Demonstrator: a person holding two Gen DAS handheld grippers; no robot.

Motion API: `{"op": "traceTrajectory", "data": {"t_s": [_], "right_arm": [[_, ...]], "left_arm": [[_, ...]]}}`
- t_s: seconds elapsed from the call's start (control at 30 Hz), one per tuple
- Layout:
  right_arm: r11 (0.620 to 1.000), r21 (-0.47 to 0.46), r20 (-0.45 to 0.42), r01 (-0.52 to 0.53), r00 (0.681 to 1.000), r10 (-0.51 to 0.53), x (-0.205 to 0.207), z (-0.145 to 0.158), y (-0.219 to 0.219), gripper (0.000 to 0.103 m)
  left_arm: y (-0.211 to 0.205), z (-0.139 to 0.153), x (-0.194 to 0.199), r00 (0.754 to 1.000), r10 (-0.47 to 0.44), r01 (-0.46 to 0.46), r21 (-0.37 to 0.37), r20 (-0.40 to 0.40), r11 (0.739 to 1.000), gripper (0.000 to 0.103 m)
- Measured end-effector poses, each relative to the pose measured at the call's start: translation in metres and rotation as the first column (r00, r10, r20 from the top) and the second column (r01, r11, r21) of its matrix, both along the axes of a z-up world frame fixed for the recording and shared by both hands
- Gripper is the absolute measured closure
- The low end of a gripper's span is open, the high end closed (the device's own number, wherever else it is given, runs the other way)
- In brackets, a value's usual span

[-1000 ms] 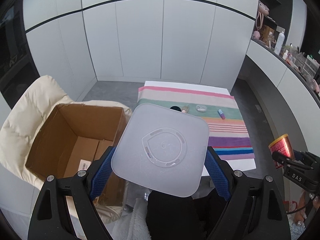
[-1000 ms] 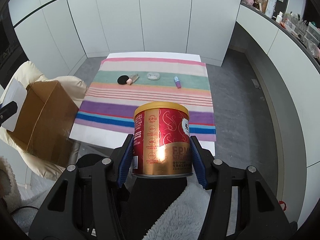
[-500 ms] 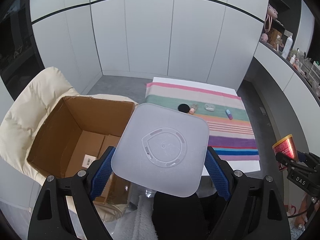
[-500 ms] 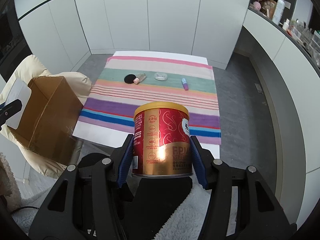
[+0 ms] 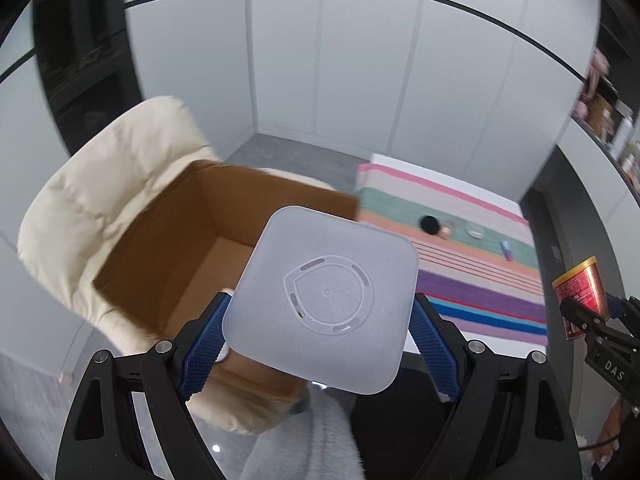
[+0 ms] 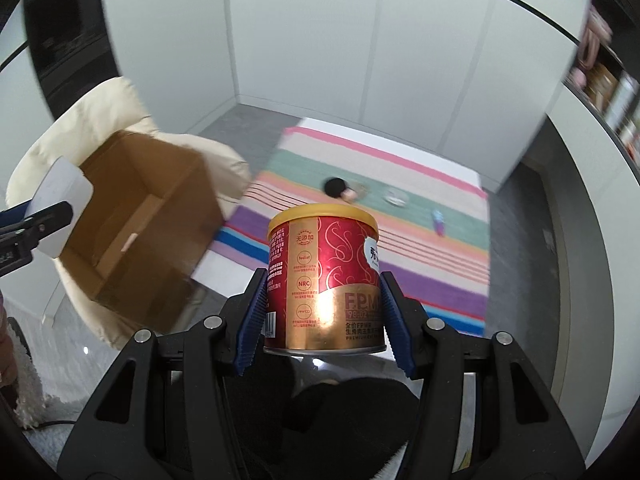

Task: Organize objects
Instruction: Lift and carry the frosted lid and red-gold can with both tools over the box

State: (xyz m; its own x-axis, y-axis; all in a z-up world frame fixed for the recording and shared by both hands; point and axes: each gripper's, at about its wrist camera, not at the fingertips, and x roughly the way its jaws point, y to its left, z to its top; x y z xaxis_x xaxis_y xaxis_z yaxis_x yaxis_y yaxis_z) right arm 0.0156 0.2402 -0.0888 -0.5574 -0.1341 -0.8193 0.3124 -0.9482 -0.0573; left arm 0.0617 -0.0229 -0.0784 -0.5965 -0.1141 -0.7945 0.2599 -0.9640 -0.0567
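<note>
My left gripper [image 5: 320, 316] is shut on a frosted white square container [image 5: 324, 292], held bottom-up toward the camera over the near edge of an open cardboard box [image 5: 192, 256]. My right gripper [image 6: 324, 304] is shut on a red and gold can with a yellow lid [image 6: 326, 276]. In the right wrist view the cardboard box [image 6: 148, 224] lies to the left, and the left gripper with the white container [image 6: 60, 204] shows at the left edge. The can [image 5: 580, 296] appears at the right edge of the left wrist view.
The box rests on a cream padded chair [image 5: 104, 196]. A table with a striped cloth [image 6: 400, 216] holds a black puff [image 6: 334, 186], a small clear item [image 6: 396, 198] and a small purple tube [image 6: 438, 222]. White cabinets stand behind; shelves with bottles [image 5: 616, 136] at right.
Both grippers swung left and rolled, so the box and chair now fill more of each view and the table slid right. Each grip is unchanged.
</note>
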Motion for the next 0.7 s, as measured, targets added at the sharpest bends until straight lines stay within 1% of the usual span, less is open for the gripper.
{"op": "traceTrajectory", "data": {"t_s": [0.13,0.23,0.37,0.57,0.7], "right_arm": [[0.995,-0.005,0.005,-0.102,0.995,0.102,-0.002,-0.002,-0.043,0.046],[0.984,-0.005,0.007,-0.18,0.984,0.18,0.0,-0.002,-0.074,0.046],[0.96,-0.005,0.009,-0.281,0.96,0.281,0.011,-0.004,-0.116,0.046],[0.91,-0.014,0.038,-0.415,0.909,0.415,0.032,-0.011,-0.165,0.046],[0.889,-0.008,0.051,-0.459,0.887,0.458,0.041,-0.017,-0.185,0.046]], "left_arm": [[-0.027,-0.003,0.009,0.998,0.069,-0.069,0.008,0.006,0.998,0.016],[-0.048,-0.004,0.015,0.993,0.12,-0.12,0.001,0.014,0.993,0.016],[-0.075,-0.006,0.024,0.983,0.183,-0.184,0.037,0.022,0.982,0.016],[-0.094,-0.013,0.033,0.974,0.221,-0.223,0.067,0.043,0.972,0.016],[-0.099,-0.014,0.032,0.973,0.227,-0.23,0.08,0.043,0.97,0.016]]}}
